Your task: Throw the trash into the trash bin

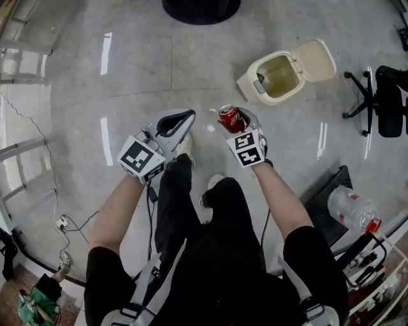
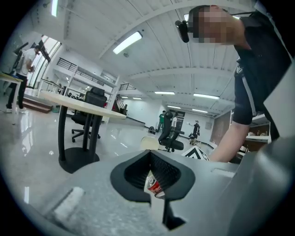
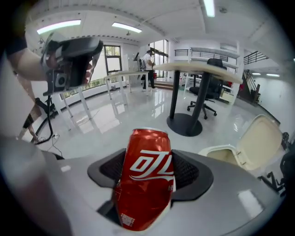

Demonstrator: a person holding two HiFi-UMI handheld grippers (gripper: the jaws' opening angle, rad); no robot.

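A dented red soda can [image 1: 231,118] stands upright between the jaws of my right gripper [image 1: 234,122], which is shut on it. In the right gripper view the can [image 3: 145,184] fills the middle, pressed by the black pads on both sides. The cream trash bin [image 1: 279,77] sits on the floor beyond and to the right, its lid swung open; its rim [image 3: 228,154] shows right of the can. My left gripper [image 1: 174,125] is held up to the can's left, jaws together and holding nothing. Through the thin slit of the left gripper [image 2: 152,177] a bit of the can [image 2: 155,186] shows.
A black round table base [image 1: 201,9] stands at the far edge of the glossy floor. An office chair [image 1: 382,102] is right of the bin. A clear plastic bottle [image 1: 350,210] lies on a cart at the lower right. Cables [image 1: 67,223] trail at the left.
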